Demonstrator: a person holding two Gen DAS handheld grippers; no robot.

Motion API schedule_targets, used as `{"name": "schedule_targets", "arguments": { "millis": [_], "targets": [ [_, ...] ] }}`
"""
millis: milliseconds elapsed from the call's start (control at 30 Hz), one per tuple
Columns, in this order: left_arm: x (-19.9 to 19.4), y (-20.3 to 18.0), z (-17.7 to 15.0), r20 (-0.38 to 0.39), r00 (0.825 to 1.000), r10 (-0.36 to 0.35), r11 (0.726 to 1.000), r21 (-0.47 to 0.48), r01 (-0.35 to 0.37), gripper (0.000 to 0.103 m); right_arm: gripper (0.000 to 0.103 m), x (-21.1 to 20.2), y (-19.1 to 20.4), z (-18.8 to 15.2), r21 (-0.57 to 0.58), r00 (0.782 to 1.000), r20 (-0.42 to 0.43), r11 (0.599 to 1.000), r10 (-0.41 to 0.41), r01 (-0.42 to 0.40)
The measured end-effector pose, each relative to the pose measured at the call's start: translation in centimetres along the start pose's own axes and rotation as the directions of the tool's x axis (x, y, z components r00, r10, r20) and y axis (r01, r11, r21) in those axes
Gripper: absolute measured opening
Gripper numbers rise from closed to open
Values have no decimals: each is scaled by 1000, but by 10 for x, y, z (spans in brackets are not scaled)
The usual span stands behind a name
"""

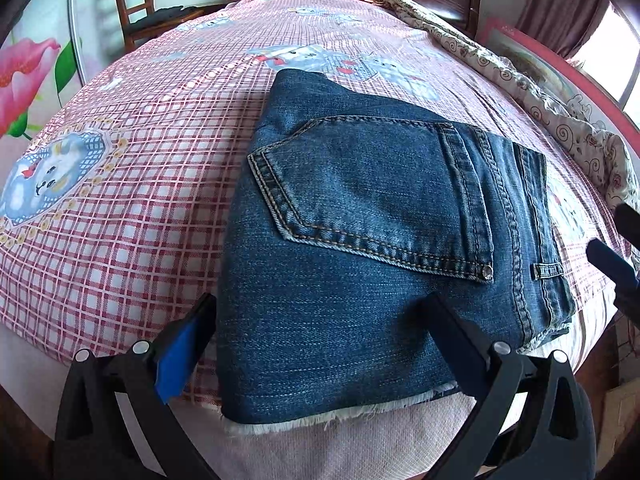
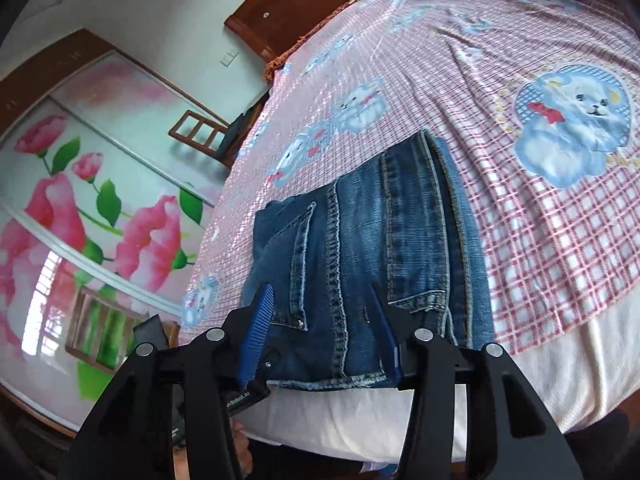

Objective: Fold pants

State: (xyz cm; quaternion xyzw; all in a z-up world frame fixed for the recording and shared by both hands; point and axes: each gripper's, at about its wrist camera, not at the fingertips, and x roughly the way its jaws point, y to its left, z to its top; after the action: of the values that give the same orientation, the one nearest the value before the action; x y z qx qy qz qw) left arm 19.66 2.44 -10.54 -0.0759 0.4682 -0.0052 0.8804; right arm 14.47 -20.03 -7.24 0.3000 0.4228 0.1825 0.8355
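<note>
The blue jeans [image 1: 360, 216] lie folded into a compact stack at the near edge of the bed, back pocket up. In the left wrist view my left gripper [image 1: 320, 312] stands wide open at the stack's near end: one finger is beside its left side, the other over the denim, and nothing is pinched. In the right wrist view the same jeans [image 2: 360, 232] show their waistband seams. My right gripper [image 2: 320, 294] hovers over the near hem, open, with denim below the gap and neither pad pressing on it. Its dark fingers [image 1: 612, 264] also show at the right edge of the left wrist view.
The bed carries a pink checked sheet [image 1: 140, 184] with puppy prints, and the mattress edge [image 2: 352, 420] is close below. A crumpled floral quilt [image 1: 560, 112] lies along the right side by the headboard. A wooden chair [image 1: 136, 8] and a flowered wardrobe [image 2: 80, 220] stand beyond the bed.
</note>
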Motion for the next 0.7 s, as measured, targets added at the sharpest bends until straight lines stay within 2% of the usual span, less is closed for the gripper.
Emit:
{"name": "schedule_targets", "arguments": {
  "millis": [100, 200, 233, 267, 333, 400, 467, 533, 567, 633, 700],
  "targets": [
    [0, 0, 0, 5, 1000, -3, 1000, -1, 4, 101, 49, 28, -15, -4, 13, 993, -101, 998, -56, 58],
    [0, -2, -2, 7, 1000, 0, 1000, 8, 0, 101, 49, 29, -31, -13, 14, 998, -65, 1000, 7, -6],
    [0, -1, -2, 9, 1000, -1, 1000, 8, 1, 101, 49, 27, -30, -13, 15, 998, -68, 1000, 4, -3],
    [0, -1, -2, 11, 1000, -1, 1000, 9, 1, 101, 49, 25, -28, -12, 18, 997, -82, 1000, -14, 15],
    [0, -1, -1, 13, 1000, -3, 1000, 6, 3, 101, 58, 14, -25, -9, 2, 995, -80, 998, -55, 55],
    [0, -1, -1, 13, 1000, -4, 1000, 6, 4, 101, 58, -3, -26, -2, -18, 997, -1, 997, -75, 75],
    [-1, -1, -1, 15, 1000, -5, 1000, 5, 5, 101, 58, -20, -36, 6, 10, 993, 66, 995, -98, 97],
    [-1, -1, -2, 18, 1000, -3, 1000, 4, 3, 101, 59, -27, -51, 12, 44, 988, 92, 991, -127, 123],
    [-1, -2, -2, 18, 1000, -3, 1000, 5, 3, 101, 59, -26, -58, 14, 55, 985, 93, 989, -142, 138],
    [-1, -2, -3, 20, 1000, -3, 1000, 6, 3, 101, 59, -17, -74, 13, 70, 983, 43, 982, -176, 173],
    [-1, -2, -3, 20, 1000, -3, 1000, 7, 3, 101, 60, -6, -83, 6, 71, 989, 3, 986, -150, 149]
  ]
}}
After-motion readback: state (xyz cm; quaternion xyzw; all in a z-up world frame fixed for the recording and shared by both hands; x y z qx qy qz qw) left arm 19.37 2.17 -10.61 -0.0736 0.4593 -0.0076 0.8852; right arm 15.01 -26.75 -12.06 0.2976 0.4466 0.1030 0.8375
